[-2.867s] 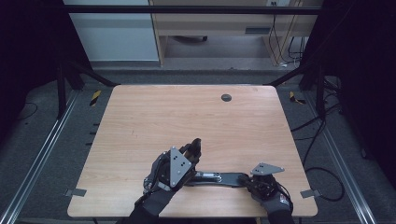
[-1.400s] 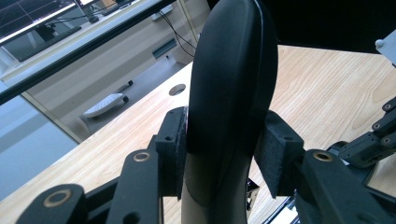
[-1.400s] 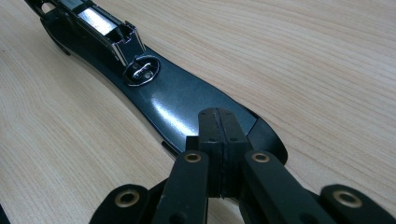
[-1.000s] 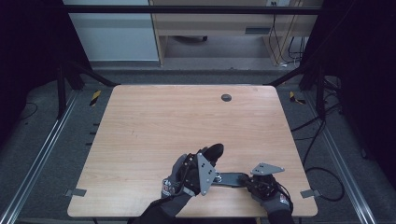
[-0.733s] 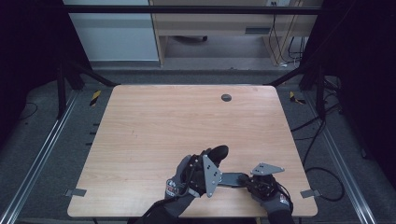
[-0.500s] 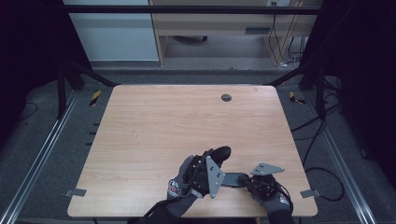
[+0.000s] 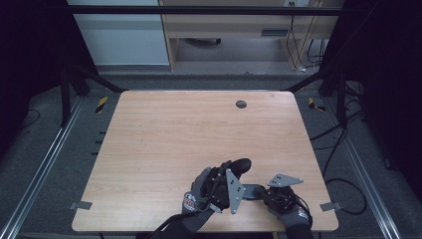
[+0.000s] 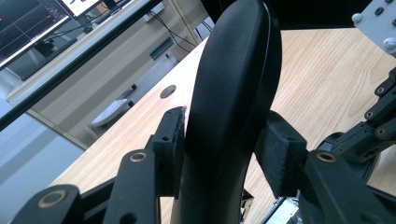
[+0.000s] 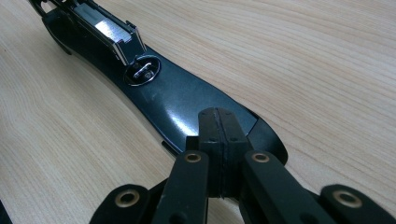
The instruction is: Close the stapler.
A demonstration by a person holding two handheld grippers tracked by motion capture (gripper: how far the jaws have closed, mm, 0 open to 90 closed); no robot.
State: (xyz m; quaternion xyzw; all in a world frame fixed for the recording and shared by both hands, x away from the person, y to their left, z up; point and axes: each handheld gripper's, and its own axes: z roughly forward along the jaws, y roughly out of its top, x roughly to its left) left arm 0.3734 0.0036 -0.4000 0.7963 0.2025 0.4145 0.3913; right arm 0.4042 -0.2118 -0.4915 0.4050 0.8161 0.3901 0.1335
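A black stapler's raised top arm [image 8: 233, 93] is flanked by the left gripper [image 8: 224, 149], whose jaws have just been opening. The stapler's base [image 9: 187, 100] is pinned to the table [image 7: 164, 134] by the fully closed right gripper [image 9: 219, 140].

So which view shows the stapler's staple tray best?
The right gripper view: the silver staple tray lies open on the stapler base, sharp and unblocked. The high view hides it behind the left gripper; the left gripper view catches a sliver at the bottom edge.

A light wooden table [image 7: 164, 149] is set on grey carpeted floor [image 7: 40, 164]. Beyond the table, a pale cabinet [image 7: 119, 40] and a wooden desk [image 7: 234, 25] are seen.
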